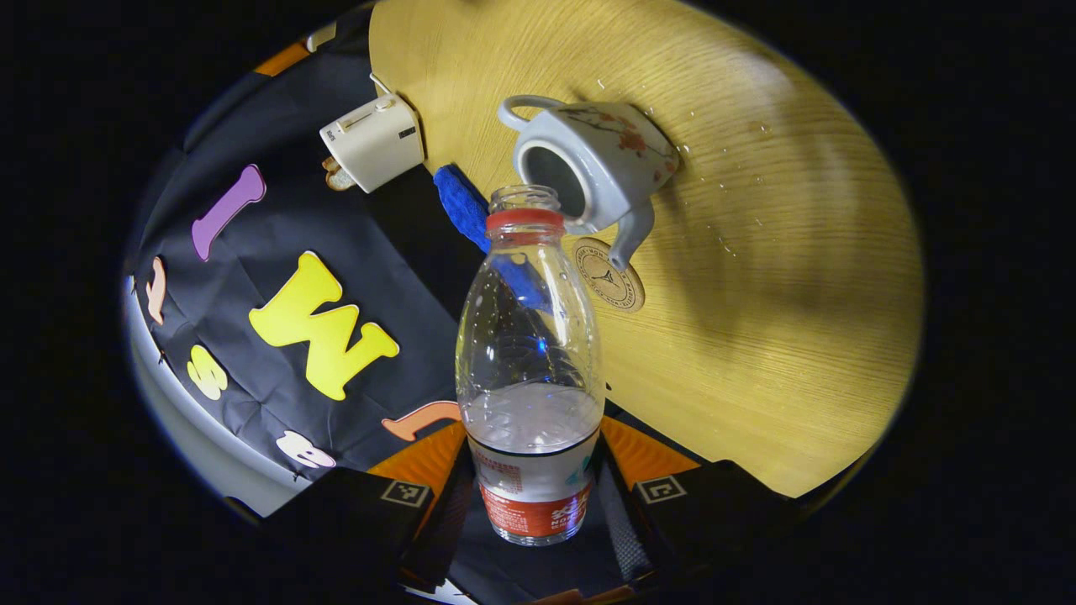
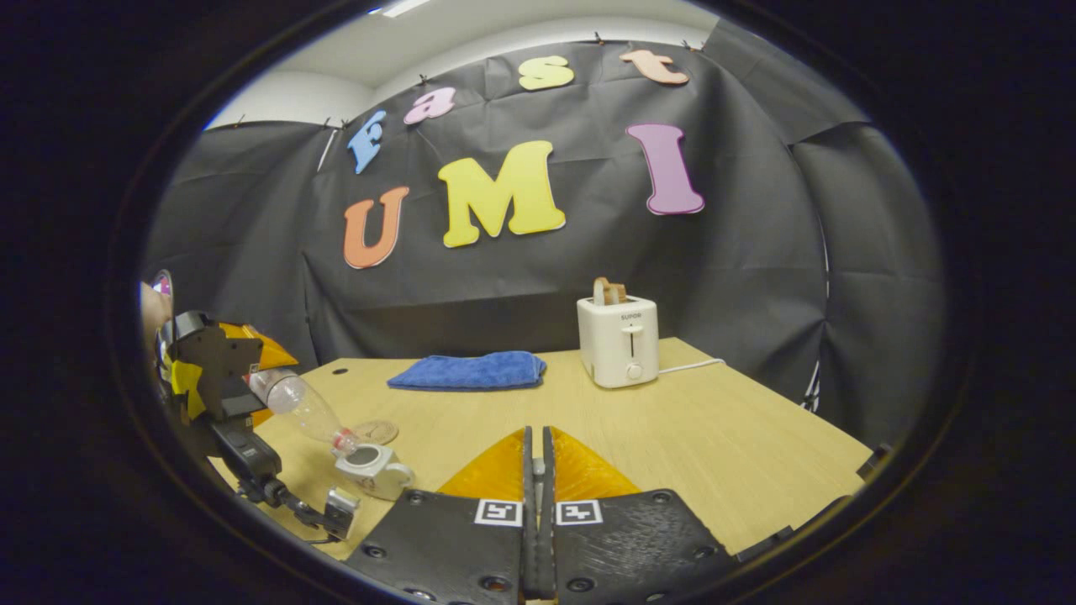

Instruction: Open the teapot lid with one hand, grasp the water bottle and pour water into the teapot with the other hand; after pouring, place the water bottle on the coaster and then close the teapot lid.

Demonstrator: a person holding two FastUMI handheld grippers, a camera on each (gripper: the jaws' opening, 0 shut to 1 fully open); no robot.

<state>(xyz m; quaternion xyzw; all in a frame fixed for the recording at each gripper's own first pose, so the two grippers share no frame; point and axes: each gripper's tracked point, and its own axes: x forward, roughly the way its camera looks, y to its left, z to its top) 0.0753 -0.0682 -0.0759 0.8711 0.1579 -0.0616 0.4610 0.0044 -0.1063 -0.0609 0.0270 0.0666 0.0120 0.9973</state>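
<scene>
The left claw (image 1: 531,496) grips the water bottle (image 1: 530,370), tilted so its mouth hangs over the lidless teapot (image 1: 588,168) ahead, ready for pouring. The right claw (image 2: 538,470) is pinched closed, well apart.

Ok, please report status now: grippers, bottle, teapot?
Left gripper shut on clear plastic water bottle, tilted over open white ceramic teapot. Right gripper shut. Round coaster beside teapot.
</scene>
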